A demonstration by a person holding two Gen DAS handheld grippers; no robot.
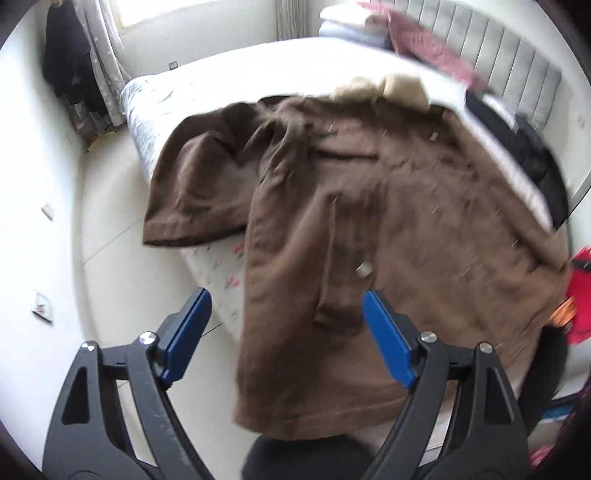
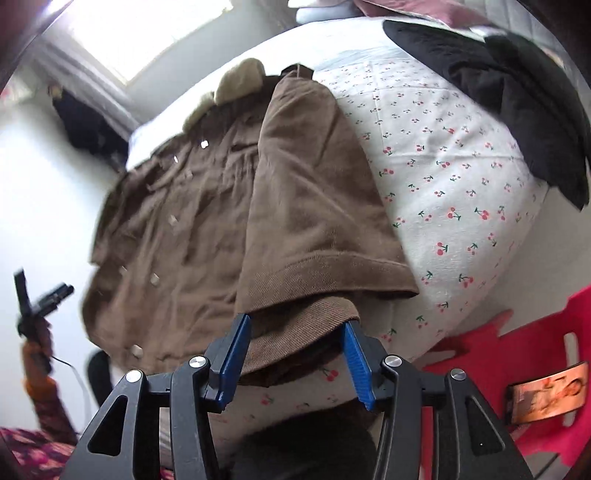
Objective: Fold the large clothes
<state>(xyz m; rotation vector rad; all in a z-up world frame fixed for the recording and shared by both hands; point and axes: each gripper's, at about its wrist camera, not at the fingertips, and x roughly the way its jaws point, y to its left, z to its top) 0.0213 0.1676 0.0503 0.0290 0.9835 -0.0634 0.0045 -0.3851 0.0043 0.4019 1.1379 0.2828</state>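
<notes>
A brown coat with a cream fur collar lies spread, buttons up, on the cherry-print bed. One sleeve droops over the bed's corner in the left wrist view. My left gripper hovers open above the coat's hem edge, with nothing pressed between its blue pads. In the right wrist view the other sleeve lies folded along the coat. Its cuff sits between the tips of my right gripper, whose jaws stand apart. The left gripper shows blurred at far left.
A black garment lies on the bed's far right. A red plastic chair with a phone on it stands by the bed. Folded bedding is stacked at the grey headboard. Dark clothes hang by the curtain.
</notes>
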